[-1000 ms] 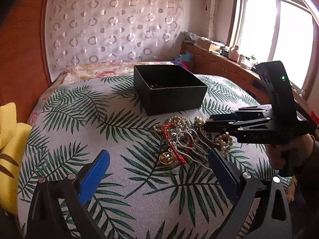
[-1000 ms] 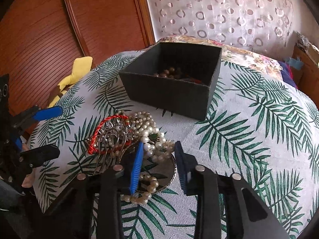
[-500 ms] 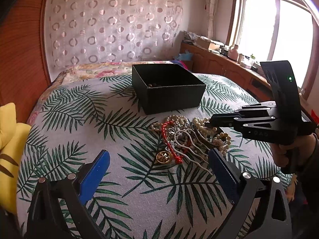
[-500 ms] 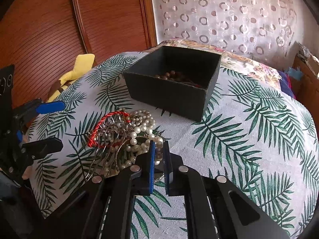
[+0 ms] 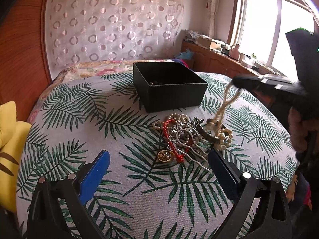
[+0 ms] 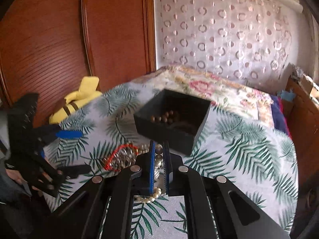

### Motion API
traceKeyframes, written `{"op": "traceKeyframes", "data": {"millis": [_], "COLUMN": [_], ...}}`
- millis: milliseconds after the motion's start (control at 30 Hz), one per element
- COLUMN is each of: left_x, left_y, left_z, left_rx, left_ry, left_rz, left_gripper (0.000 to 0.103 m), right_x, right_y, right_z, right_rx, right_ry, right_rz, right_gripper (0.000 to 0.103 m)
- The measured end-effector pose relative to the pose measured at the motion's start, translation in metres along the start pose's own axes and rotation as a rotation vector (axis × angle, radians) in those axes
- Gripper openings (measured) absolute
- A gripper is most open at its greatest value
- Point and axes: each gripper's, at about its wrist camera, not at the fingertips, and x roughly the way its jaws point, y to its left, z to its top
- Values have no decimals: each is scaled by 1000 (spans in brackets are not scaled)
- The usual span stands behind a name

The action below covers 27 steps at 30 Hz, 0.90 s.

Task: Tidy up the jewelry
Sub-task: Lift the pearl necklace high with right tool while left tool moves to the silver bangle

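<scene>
Pearl necklace point(image 5: 223, 107) now off the pile at one end: a second ago the right gripper point(image 6: 159, 155) was wide over the jewelry heap point(image 5: 183, 137), half a second ago nearly closed, now its jaws are pinched on the strand and raised. Beads show between the blue pads point(image 6: 152, 165), with a loop hanging below. Judgement: grasp done, transfer to the black box point(image 5: 169, 85) is next.

Necklace runs as a taut, blurred diagonal from the gripper tip at upper right down-left to the heap on the bed point(image 5: 79, 119). Long axis is steep, leaning right at top. Lower end sits in the pile, apparently tangled near the hair comb point(image 5: 189, 143) and red cord bracelet point(image 5: 169, 131); could drag them.

Left gripper point(image 5: 159, 171) spread wide, holding nothing, low over the bedspread just short of the heap. Box behind the heap, brown beads point(image 6: 165, 117) inside.
</scene>
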Motion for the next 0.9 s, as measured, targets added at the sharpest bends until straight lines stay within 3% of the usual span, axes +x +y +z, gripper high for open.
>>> {"op": "traceKeyframes", "data": {"millis": [533,900], "left_x": [-1,-2], "left_y": [6,4], "left_z": [2,4], "left_rx": [-11,-10], "left_ry": [7,3], "left_rz": [7,4], "left_gripper": [95,95], "right_x": [-78,-78], "right_y": [5,2], "right_z": [46,69], "right_rx": [-66,-93], "right_ry": [-182,-202], "right_rz": [-62,-100], "right_gripper": [8,8]}}
